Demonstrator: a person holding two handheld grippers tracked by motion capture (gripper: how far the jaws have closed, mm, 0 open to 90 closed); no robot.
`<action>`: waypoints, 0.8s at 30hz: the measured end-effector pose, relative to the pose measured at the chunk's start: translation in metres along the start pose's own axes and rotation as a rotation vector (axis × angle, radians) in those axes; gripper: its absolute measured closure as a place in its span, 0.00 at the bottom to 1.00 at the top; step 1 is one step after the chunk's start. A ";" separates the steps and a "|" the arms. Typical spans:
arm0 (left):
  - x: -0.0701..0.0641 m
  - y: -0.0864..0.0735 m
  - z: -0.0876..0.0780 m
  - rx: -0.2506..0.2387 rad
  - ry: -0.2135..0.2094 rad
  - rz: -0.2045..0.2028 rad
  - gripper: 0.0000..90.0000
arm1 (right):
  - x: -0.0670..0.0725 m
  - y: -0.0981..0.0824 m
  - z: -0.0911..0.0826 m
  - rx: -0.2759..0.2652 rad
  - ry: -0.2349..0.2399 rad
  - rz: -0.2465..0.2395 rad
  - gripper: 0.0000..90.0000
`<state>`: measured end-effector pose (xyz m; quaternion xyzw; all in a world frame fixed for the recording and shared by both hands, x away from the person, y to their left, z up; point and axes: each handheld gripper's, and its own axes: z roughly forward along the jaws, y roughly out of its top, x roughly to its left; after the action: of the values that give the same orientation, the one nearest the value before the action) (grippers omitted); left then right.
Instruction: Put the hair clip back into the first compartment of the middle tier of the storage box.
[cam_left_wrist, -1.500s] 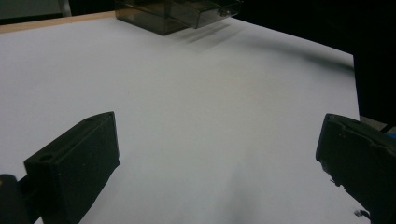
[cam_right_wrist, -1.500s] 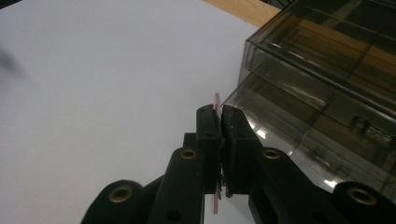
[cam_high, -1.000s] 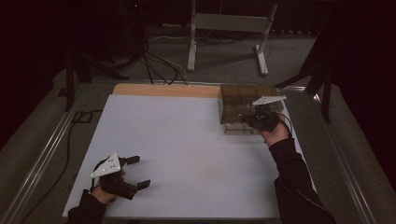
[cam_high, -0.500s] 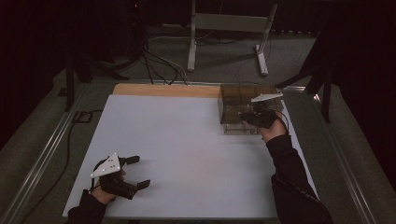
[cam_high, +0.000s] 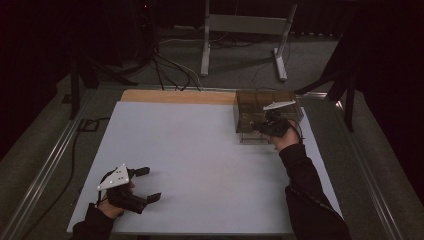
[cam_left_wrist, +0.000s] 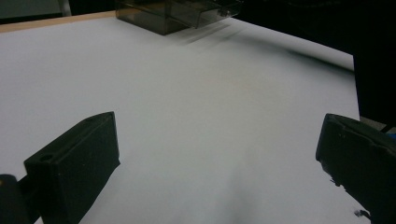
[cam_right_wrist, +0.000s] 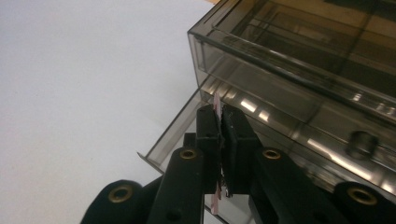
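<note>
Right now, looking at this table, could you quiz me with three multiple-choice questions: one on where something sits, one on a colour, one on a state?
1. Where is the smoky clear drawer box?
A far right of the table
B near left corner
C centre

2. What colour is the table's sheet?
A red
B white
C green

3. How do the right gripper jaws stand?
A wide apart
B missing
C shut on a thin card

Answers: 1 A, the high view shows it at the far right edge. 2 B, the sheet looks plain white. 3 C, the right gripper view shows a pale card edge pinched between them.
</note>
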<state>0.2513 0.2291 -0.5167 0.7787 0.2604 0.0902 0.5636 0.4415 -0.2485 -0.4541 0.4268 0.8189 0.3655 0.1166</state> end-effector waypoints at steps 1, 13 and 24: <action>0.000 0.000 0.000 -0.003 0.000 0.000 0.00 | 0.000 0.000 0.002 0.005 -0.001 -0.002 0.95; 0.000 0.000 0.000 -0.003 -0.001 0.001 0.00 | -0.002 0.002 0.018 0.058 -0.005 -0.010 0.95; 0.000 0.000 0.000 -0.004 -0.001 0.001 0.00 | -0.004 -0.002 0.024 0.095 -0.009 -0.002 0.95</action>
<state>0.2512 0.2291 -0.5163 0.7778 0.2597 0.0908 0.5651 0.4549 -0.2405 -0.4727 0.4329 0.8352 0.3241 0.1004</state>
